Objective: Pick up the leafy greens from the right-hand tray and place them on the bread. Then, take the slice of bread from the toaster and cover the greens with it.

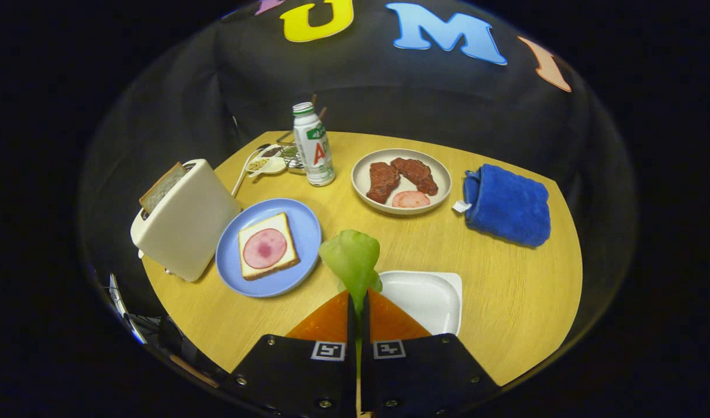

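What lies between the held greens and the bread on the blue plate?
In the gripper view, only the blue plate's rim and bare table separate the leafy greens from the bread. The gripper is shut on the greens.

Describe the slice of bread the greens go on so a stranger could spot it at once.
Start at the white toaster on the round wooden table. Right beside it lies a blue plate, ahead of the gripper, which is shut on the leafy greens. The bread lies flat on that plate, topped with a round pink ham slice; the toaster's slice stands upright.
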{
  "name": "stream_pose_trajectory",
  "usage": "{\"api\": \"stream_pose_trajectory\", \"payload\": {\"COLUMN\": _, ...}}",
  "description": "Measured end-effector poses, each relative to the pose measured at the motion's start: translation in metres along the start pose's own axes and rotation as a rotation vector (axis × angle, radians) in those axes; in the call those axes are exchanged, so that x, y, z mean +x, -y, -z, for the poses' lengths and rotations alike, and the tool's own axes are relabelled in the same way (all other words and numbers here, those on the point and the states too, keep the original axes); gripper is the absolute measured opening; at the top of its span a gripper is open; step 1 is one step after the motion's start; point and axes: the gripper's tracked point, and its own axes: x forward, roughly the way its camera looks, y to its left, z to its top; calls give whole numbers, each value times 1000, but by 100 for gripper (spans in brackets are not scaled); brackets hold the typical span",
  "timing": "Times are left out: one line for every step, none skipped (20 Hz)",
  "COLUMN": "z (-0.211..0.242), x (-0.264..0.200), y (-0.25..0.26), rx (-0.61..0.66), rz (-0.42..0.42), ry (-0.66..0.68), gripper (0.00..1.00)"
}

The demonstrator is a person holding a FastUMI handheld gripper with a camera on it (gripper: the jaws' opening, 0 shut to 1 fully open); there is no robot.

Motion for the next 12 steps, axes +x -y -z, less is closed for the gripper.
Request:
{"api": "stream_pose_trajectory", "payload": {"z": -6, "x": 1, "y": -10, "rx": -13, "rz": -14, "ry": 10, "gripper": 4}}
{"api": "stream_pose_trajectory", "payload": {"z": -12, "x": 2, "y": -22, "rx": -18, "rz": -30, "ry": 18, "gripper": 4}}
{"api": "stream_pose_trajectory", "payload": {"z": -18, "x": 3, "y": -33, "rx": -24, "rz": -46, "ry": 25, "gripper": 3}}
{"api": "stream_pose_trajectory", "payload": {"z": -22, "x": 6, "y": -41, "rx": -32, "rz": -54, "ry": 26, "gripper": 4}}
{"api": "stream_pose_trajectory", "payload": {"z": -26, "x": 10, "y": -49, "rx": -37, "rz": -59, "ry": 27, "gripper": 4}}
{"api": "stream_pose_trajectory", "payload": {"z": -30, "x": 15, "y": -59, "rx": -35, "rz": -71, "ry": 27, "gripper": 3}}
{"api": "stream_pose_trajectory", "payload": {"z": -34, "x": 21, "y": -69, "rx": -30, "rz": -90, "ry": 28, "gripper": 4}}
{"api": "stream_pose_trajectory", "payload": {"z": -37, "x": 27, "y": -77, "rx": -31, "rz": -100, "ry": 25, "gripper": 3}}
{"api": "stream_pose_trajectory", "payload": {"z": -39, "x": 35, "y": -84, "rx": -40, "rz": -103, "ry": 20, "gripper": 3}}
{"api": "stream_pose_trajectory", "payload": {"z": -41, "x": 41, "y": -90, "rx": -57, "rz": -103, "ry": 16, "gripper": 4}}
{"api": "stream_pose_trajectory", "payload": {"z": -43, "x": 47, "y": -96, "rx": -73, "rz": -100, "ry": 10, "gripper": 3}}
{"api": "stream_pose_trajectory", "payload": {"z": -42, "x": 55, "y": -101, "rx": -85, "rz": -100, "ry": 1, "gripper": 3}}
